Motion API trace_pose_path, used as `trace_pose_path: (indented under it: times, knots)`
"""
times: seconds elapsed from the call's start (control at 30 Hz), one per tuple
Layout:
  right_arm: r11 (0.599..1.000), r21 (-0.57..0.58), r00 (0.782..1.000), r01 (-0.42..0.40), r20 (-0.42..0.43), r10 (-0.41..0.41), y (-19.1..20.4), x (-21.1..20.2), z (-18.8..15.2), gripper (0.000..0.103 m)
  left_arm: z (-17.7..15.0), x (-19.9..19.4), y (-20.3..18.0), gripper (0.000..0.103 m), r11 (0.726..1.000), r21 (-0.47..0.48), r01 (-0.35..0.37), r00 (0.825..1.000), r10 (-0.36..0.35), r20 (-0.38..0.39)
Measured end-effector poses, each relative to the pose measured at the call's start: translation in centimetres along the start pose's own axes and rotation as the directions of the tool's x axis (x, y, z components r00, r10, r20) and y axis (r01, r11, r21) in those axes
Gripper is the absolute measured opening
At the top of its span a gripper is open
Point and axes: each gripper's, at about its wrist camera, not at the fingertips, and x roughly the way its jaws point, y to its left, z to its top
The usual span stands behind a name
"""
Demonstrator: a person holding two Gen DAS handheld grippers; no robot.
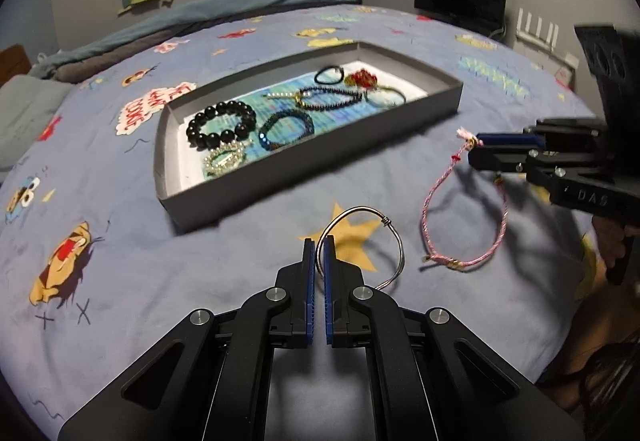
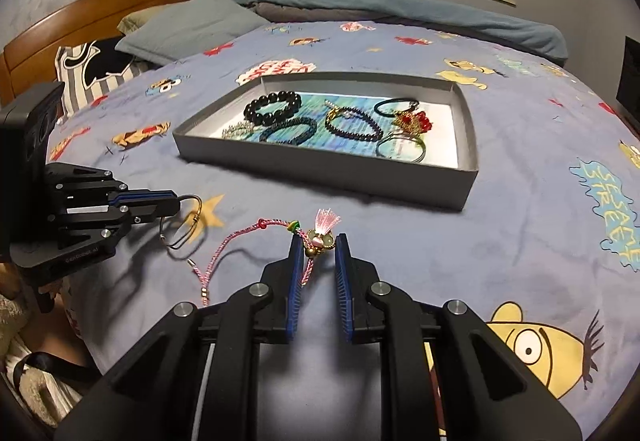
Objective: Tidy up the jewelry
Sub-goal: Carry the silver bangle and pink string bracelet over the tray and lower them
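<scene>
On a cartoon-print bedspread [image 1: 200, 281], the left gripper [image 1: 319, 245] pinches a silver wire bangle [image 1: 394, 241] and the right gripper [image 2: 318, 241] clamps a pink cord bracelet [image 2: 240, 237], both near the grey tray's [image 1: 280, 177] front wall, open bedspread around them.

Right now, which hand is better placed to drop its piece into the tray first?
Left, marginally. The left gripper grips the silver bangle straight before the gray tray; the right gripper, clamping the pink cord bracelet, sits off-side.
</scene>
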Motion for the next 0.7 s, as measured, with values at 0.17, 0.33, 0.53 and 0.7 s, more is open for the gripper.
trace_pose_path:
  times: [0.17,0.33,0.53,0.7]
  knots:
    - [1.0,0.005,0.999,0.003,0.045,-0.003,-0.1,-0.8,1.0,0.016,1.4,-1.0,-0.1,0.005,1.0,0.001,-0.004,0.999,0.004,0.037]
    - [0.999,0.024,0.996,0.024,0.086,-0.026,-0.8,-1.4,3.0,0.016,3.7,-1.5,0.2,0.005,1.0,0.003,-0.029,0.997,0.029,0.07]
    - [0.997,0.04,0.983,0.061,0.17,-0.067,-2.2,-2.2,7.0,0.016,7.1,-0.9,1.1,0.005,0.999,0.001,-0.043,0.996,0.042,0.078]
    - [0.993,0.077,0.971,0.085,0.217,-0.1,-3.9,-1.3,9.8,0.016,9.3,1.1,1.2,0.005,0.998,0.02,-0.06,0.996,0.059,0.068]
